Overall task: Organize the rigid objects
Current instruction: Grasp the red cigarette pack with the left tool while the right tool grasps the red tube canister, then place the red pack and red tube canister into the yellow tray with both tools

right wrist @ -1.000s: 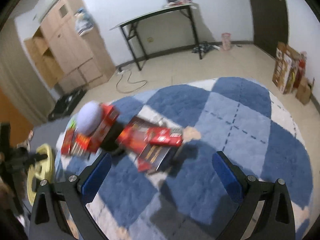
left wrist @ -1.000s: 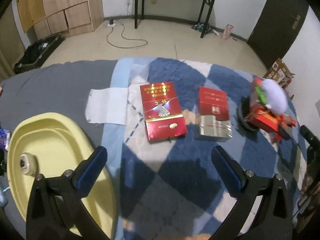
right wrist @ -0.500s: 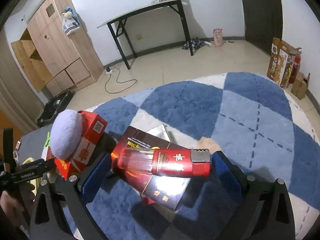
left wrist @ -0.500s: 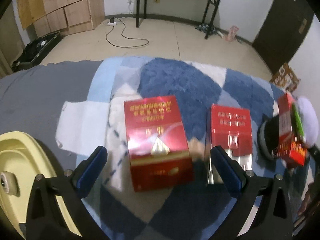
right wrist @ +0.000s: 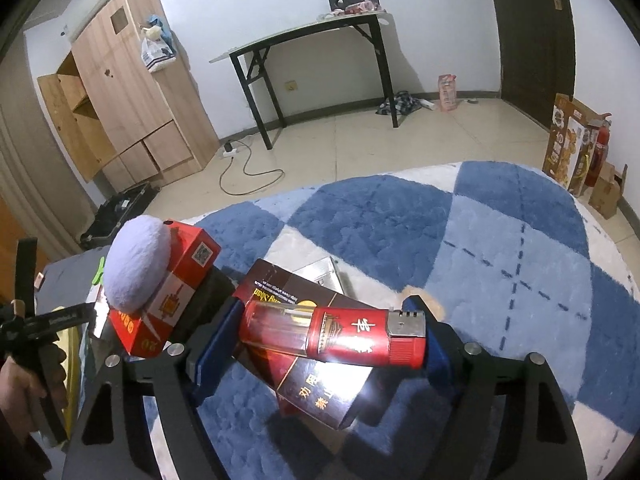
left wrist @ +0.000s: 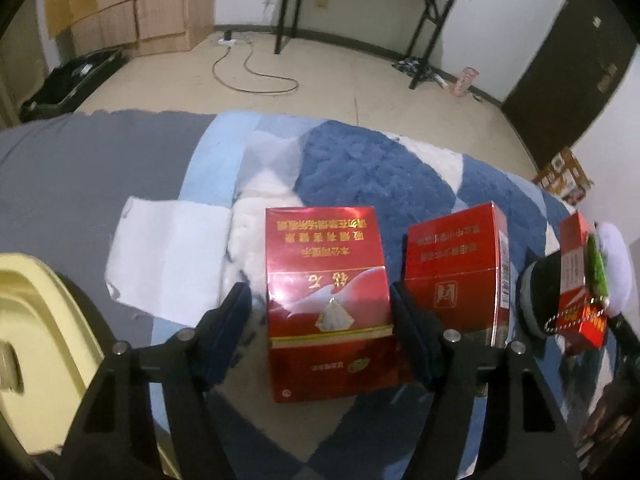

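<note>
Blue and white checked rug [left wrist: 372, 168] over a grey sheet, bare tiled floor behind with a black-legged desk [right wrist: 320, 40] and wooden cabinet [right wrist: 132, 96] at the wall. Left gripper [left wrist: 320, 316] jaws have just been closing, red cigarette box [left wrist: 326, 292] sits between them on the rug; right pad touches the box's side, left pad stands a gap off it, so not clamped. Second red box [left wrist: 456, 268] stands just right of that, touching the outer side of the right finger. Farther right a black round object [left wrist: 538, 300] with another red carton [left wrist: 576, 280] and a white fluffy ball [left wrist: 618, 264]. White tissue [left wrist: 168, 252] lies left of the first box, yellow basin [left wrist: 40, 340] at the left edge. Right gripper [right wrist: 320, 336] jaws have just been closing too, now gripping a red lighter [right wrist: 332, 336] end to end, both pads pressing its ends. Lighter lies across a dark red flat box [right wrist: 320, 384], which rests on the rug. In the right wrist view the fluffy ball [right wrist: 136, 264] sits on the red carton [right wrist: 176, 288] to the left, and a person's hand [right wrist: 24, 376] holds the other gripper's handle at the far left
</note>
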Action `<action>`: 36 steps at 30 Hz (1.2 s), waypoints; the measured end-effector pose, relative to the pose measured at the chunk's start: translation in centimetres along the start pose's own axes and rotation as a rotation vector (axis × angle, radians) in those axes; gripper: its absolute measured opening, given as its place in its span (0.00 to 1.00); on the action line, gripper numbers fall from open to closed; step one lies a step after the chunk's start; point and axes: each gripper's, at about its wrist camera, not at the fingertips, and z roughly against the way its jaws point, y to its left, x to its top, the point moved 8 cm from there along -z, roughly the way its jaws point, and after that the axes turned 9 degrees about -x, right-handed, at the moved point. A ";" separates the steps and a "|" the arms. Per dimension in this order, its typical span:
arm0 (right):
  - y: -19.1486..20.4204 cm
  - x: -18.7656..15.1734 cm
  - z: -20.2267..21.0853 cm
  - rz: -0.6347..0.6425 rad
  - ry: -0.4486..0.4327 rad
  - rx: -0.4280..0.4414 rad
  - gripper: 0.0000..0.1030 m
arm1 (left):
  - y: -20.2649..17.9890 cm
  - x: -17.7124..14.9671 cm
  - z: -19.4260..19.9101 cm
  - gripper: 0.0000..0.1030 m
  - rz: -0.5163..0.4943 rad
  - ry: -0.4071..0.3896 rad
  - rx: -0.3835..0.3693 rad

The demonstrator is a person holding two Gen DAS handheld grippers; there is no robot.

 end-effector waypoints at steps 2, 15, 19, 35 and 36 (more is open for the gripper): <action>0.0 0.0 0.1 -0.001 -0.002 -0.001 0.78 | -0.4 0.0 -0.3 0.79 -0.026 0.000 0.013; -0.2 0.1 1.9 0.018 -0.036 -0.021 0.78 | -0.4 0.4 2.7 0.57 -0.021 -0.045 0.015; -0.4 0.2 3.5 0.010 -0.050 -0.012 0.78 | -0.8 0.5 5.5 0.57 -0.049 -0.067 0.051; 8.0 0.1 12.7 0.227 -0.137 0.092 0.78 | 5.7 -1.0 21.3 0.57 -0.039 -0.220 0.220; 9.3 0.0 13.2 0.250 -0.141 0.108 0.78 | 6.2 -1.2 21.8 0.57 -0.035 -0.223 0.233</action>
